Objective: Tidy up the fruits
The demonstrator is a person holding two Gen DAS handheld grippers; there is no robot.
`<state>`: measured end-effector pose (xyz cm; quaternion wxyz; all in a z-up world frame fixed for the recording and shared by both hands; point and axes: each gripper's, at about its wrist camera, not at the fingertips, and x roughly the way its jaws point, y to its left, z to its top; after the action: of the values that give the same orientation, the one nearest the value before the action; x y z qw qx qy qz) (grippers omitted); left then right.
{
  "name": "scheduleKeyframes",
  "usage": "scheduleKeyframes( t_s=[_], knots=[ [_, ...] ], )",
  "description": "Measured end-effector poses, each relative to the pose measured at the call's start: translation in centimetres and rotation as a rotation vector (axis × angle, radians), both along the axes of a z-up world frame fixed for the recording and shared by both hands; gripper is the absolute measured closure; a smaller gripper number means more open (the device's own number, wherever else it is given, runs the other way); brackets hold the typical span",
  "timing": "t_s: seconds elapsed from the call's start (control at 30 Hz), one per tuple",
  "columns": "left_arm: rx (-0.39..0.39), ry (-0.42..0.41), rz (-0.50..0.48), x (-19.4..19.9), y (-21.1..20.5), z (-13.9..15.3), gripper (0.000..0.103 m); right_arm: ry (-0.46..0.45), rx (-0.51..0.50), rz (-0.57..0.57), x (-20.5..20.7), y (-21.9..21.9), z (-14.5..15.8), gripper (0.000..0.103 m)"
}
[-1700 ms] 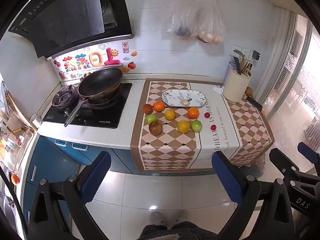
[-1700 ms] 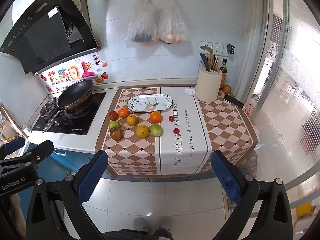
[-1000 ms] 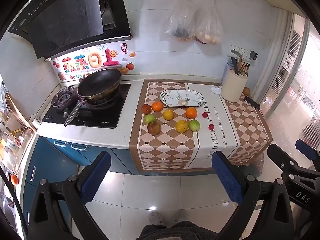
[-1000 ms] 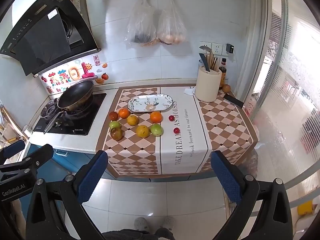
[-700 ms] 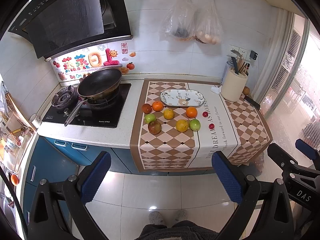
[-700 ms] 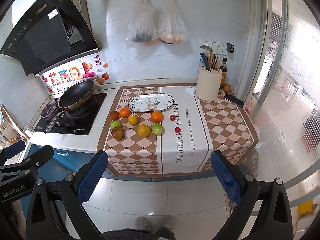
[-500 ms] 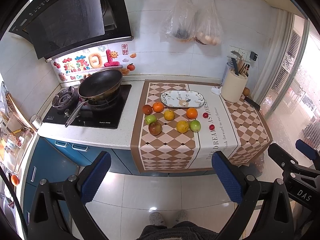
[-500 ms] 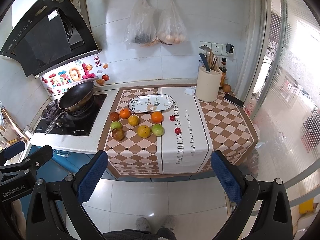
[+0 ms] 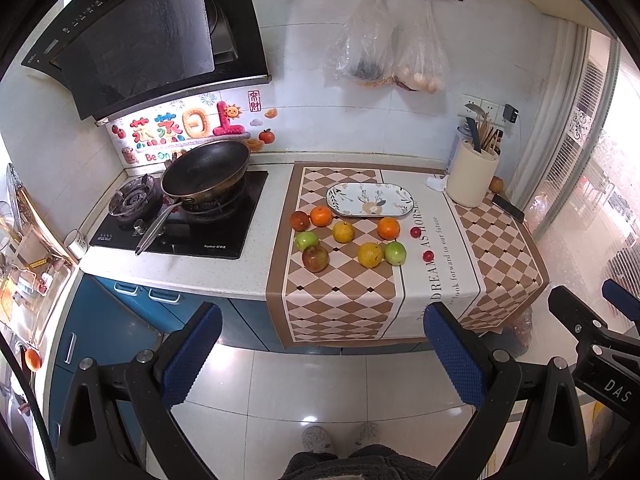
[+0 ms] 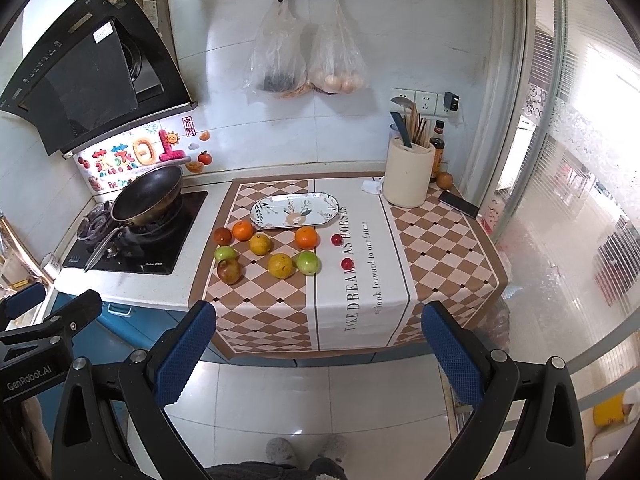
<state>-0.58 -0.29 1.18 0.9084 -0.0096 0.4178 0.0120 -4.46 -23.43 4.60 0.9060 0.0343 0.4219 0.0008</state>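
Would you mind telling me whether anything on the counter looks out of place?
Only the fruit: it lies loose on the checked runner while the oval plate behind it sits empty. Nothing looks spilled or damaged.

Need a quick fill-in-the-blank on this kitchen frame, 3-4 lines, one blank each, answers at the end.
1. The oval plate on the checkered table runner holds ____ fruit.
2. Both the left tongs and the right tongs are ____ and hold nothing.
3. The black pan sits on the ____.
4. Two plastic bags hang from a rail on the ____.

Answers: no; open; stove; wall
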Motion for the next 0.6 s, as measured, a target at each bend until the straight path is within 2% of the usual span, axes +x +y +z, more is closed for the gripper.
scheduleKeyframes(
  t_s=[0.6],
  knots=[
    [0.004, -0.013, -0.003, -0.17, 0.17, -0.09, 0.0, -0.003, 0.002, 0.0, -0.26, -0.05, -0.04, 0.0]
  ],
)
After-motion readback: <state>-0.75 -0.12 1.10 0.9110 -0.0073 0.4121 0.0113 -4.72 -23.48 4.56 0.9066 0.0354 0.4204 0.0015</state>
